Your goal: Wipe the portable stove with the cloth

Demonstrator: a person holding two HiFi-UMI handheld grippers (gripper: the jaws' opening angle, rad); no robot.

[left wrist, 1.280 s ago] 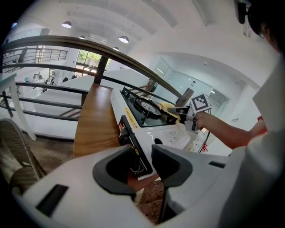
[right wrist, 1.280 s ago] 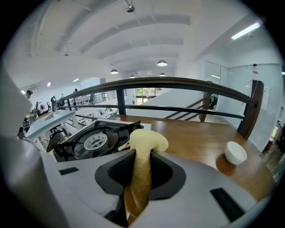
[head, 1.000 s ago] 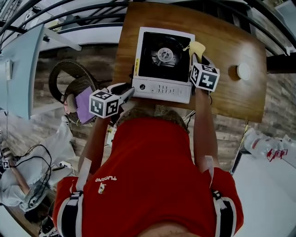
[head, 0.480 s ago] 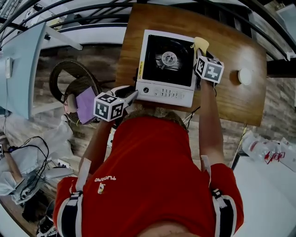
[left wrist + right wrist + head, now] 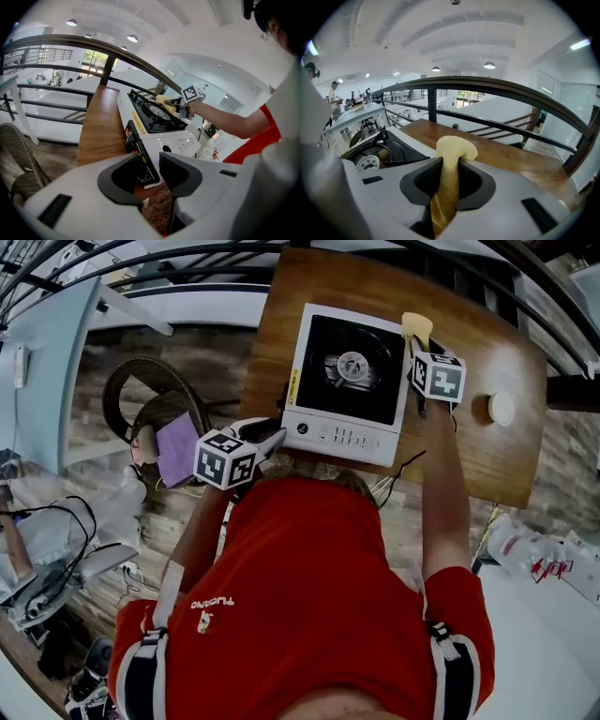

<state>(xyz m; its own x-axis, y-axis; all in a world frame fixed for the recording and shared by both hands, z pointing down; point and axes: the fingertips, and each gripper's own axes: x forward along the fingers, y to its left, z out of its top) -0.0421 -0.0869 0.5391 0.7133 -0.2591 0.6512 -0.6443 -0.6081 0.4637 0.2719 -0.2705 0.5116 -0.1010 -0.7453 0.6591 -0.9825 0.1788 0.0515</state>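
Observation:
The portable stove (image 5: 352,381), white with a black top and round burner (image 5: 353,365), sits on the wooden table (image 5: 487,352). My right gripper (image 5: 415,343) is shut on a yellow cloth (image 5: 416,326) at the stove's far right corner. In the right gripper view the cloth (image 5: 452,154) bulges up between the jaws, with the stove (image 5: 379,154) to the left. My left gripper (image 5: 270,437) hovers off the table's near edge by the stove's front left corner. Its jaws (image 5: 151,174) stand slightly open with nothing between them, facing the stove (image 5: 159,122).
A small white round object (image 5: 502,409) lies on the table to the right. A wicker chair (image 5: 141,409) with a purple cushion (image 5: 175,451) stands on the floor at left. A dark railing (image 5: 487,86) runs behind the table's far edge.
My right gripper has carried the cloth further along the stove's right side toward its far corner. The left gripper has stayed near the stove's front left corner.

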